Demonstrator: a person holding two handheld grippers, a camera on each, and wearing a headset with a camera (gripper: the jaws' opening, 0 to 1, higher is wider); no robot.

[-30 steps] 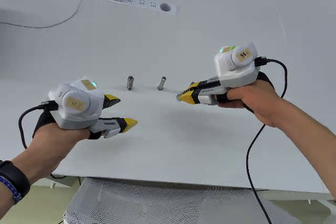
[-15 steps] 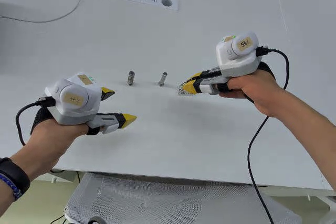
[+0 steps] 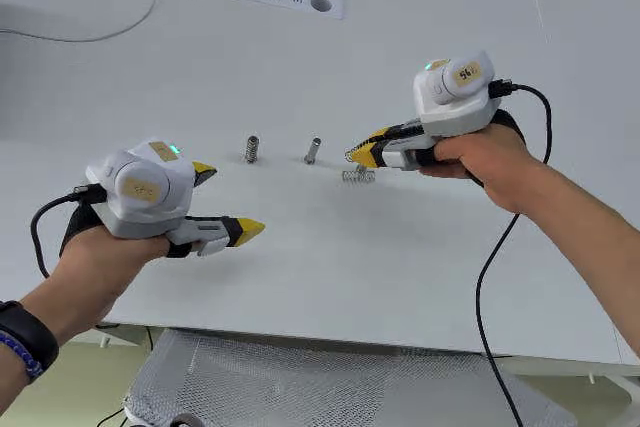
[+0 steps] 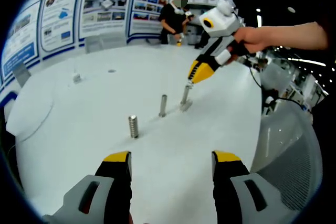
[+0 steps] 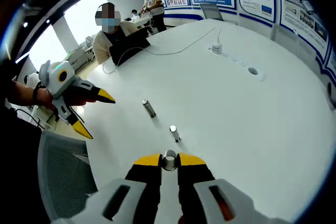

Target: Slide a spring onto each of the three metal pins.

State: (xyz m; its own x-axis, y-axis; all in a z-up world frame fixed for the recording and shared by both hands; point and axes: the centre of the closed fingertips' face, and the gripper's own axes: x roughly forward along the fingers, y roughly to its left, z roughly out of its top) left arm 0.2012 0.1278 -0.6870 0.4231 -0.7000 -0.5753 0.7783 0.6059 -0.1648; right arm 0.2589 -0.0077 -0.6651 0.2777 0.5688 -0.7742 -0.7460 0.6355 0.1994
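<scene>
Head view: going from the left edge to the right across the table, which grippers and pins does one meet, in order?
left gripper, open → pin with a spring on it → bare pin → right gripper, shut on a spring

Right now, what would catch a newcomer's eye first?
The right tool sits over the third pin, its tips apparently pinching a spring, with a loose spring lying on the table beside it. Farther left in the head view stand a bare pin and a spring-covered pin; the left tool hangs open.
</scene>
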